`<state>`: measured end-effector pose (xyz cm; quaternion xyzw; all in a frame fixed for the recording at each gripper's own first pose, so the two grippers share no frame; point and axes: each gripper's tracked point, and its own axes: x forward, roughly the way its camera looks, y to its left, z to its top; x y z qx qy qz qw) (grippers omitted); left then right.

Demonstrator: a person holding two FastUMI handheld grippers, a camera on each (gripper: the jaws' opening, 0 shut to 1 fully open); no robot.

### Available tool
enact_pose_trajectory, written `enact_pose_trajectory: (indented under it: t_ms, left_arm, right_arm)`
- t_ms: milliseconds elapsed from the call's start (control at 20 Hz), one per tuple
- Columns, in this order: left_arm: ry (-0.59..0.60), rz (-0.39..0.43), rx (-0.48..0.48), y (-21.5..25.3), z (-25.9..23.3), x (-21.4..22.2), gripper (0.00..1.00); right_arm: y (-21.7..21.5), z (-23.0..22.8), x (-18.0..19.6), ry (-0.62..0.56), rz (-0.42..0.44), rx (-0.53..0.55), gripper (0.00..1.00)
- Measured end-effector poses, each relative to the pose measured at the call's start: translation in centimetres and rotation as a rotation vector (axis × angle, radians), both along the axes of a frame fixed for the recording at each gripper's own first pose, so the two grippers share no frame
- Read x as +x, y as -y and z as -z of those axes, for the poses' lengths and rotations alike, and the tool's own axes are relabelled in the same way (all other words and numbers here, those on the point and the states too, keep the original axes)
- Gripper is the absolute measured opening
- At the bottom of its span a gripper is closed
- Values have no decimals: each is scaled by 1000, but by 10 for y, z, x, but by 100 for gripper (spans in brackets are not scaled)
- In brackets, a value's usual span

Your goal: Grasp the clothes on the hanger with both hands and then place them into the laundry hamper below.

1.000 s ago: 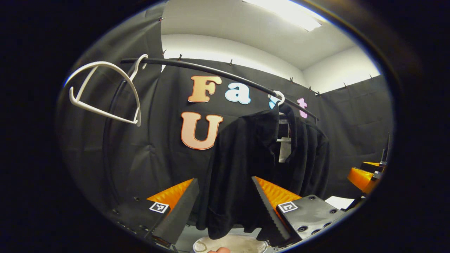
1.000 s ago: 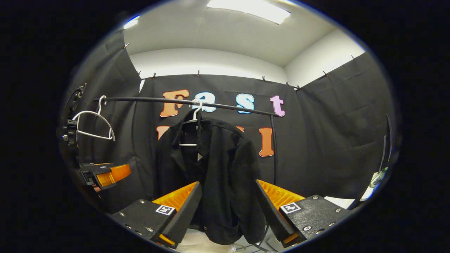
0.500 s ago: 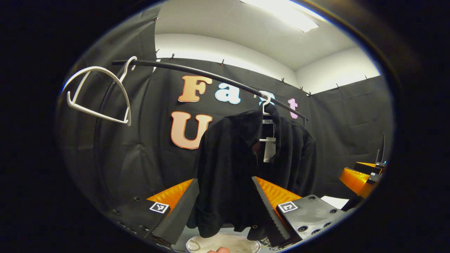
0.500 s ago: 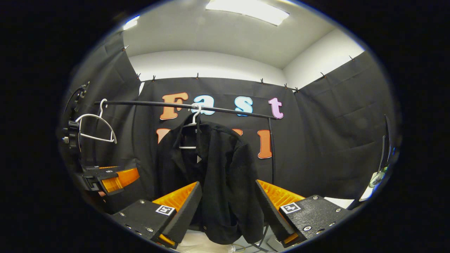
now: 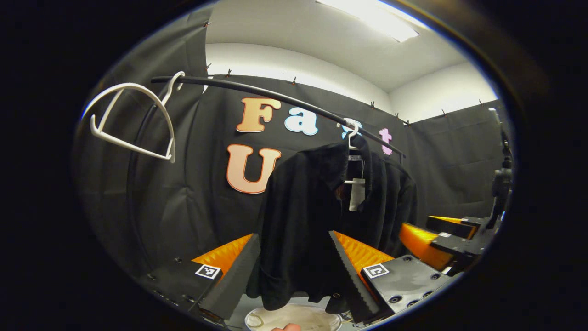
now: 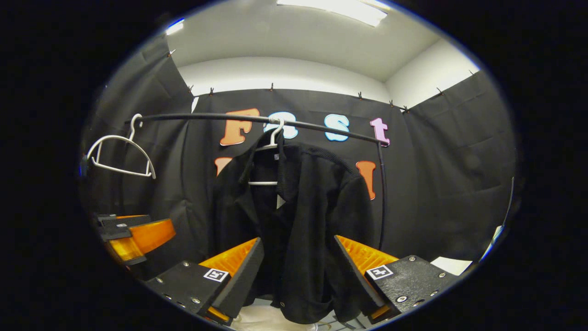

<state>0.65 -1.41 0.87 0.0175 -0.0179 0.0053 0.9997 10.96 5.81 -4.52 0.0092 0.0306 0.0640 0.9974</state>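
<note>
Approach step, nothing grasped yet. Black jacket (image 6: 298,220) hangs on a white hanger (image 6: 271,142) hooked over the black rail (image 6: 206,117), roughly mid-rail; a second, empty hanger (image 5: 133,122) hangs near the rail's left end. Left gripper (image 5: 294,271) has its fingers wide apart, facing the jacket's lower left front, cloth seen between them but no contact I can confirm. Right gripper (image 6: 296,271) is likewise spread open, aimed at the jacket's lower right half, hem just above the finger gap, not clamped. Each gripper also shows off to the side of the jacket in the other's view: right one at (image 5: 441,236), left one at (image 6: 133,234). Hamper (image 5: 294,317) sits below the jacket, pale round rim directly under the hem; contents can't be made out. Next move, as I judge it: push both grippers forward until fabric sits between the pads, close on the two sides, lift or tug the jacket off the hanger, then lower it into the hamper. Risk: thin cloth slipping, or the hanger coming off the rail with it.
</note>
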Motion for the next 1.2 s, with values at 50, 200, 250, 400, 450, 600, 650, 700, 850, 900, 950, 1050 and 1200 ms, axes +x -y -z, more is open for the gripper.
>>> enact_pose_trajectory:
  t_ms: [50, 200, 250, 400, 450, 600, 650, 700, 850, 900, 950, 1050, 1200]
  left_arm:
    - [-3, -4, -4, -3, 2, -3, 96]
    - [-11, -31, 4, -17, 6, -10, 96]
    - [-12, -43, 11, -23, 7, -13, 96]
    - [-24, -57, 27, -32, 13, -15, 100]
    - [-28, -57, 31, -33, 15, -14, 100]
    - [-30, -54, 44, -34, 17, -9, 96]
    - [-31, -47, 48, -34, 18, -8, 96]
    - [-34, -35, 46, -32, 18, -3, 96]
    - [-36, 28, 35, -14, 19, 17, 93]
    - [-42, 54, 29, -6, 21, 26, 94]
    - [-49, 82, 18, 2, 24, 35, 96]
    - [-56, 141, -4, 22, 28, 56, 96]
    - [-63, 193, -20, 46, 32, 91, 94]
  right_arm:
    - [-4, 4, 20, 5, 19, -16, 93]
    - [-8, 22, 76, -6, 98, -67, 93]
    - [-12, 30, 92, -10, 112, -84, 93]
    - [-3, 43, 123, -8, 174, -174, 93]
    - [2, 46, 127, -8, 189, -205, 93]
    - [25, 48, 132, 2, 241, -287, 93]
    - [29, 46, 133, 7, 235, -300, 92]
    - [35, 43, 134, 13, 240, -308, 81]
    - [51, 38, 135, 6, 231, -289, 48]
    - [51, 38, 132, -15, 213, -266, 37]
    - [52, 36, 128, -31, 200, -240, 22]
    - [54, 26, 119, -33, 178, -186, 10]
    - [62, 12, 104, -36, 168, -104, 4]
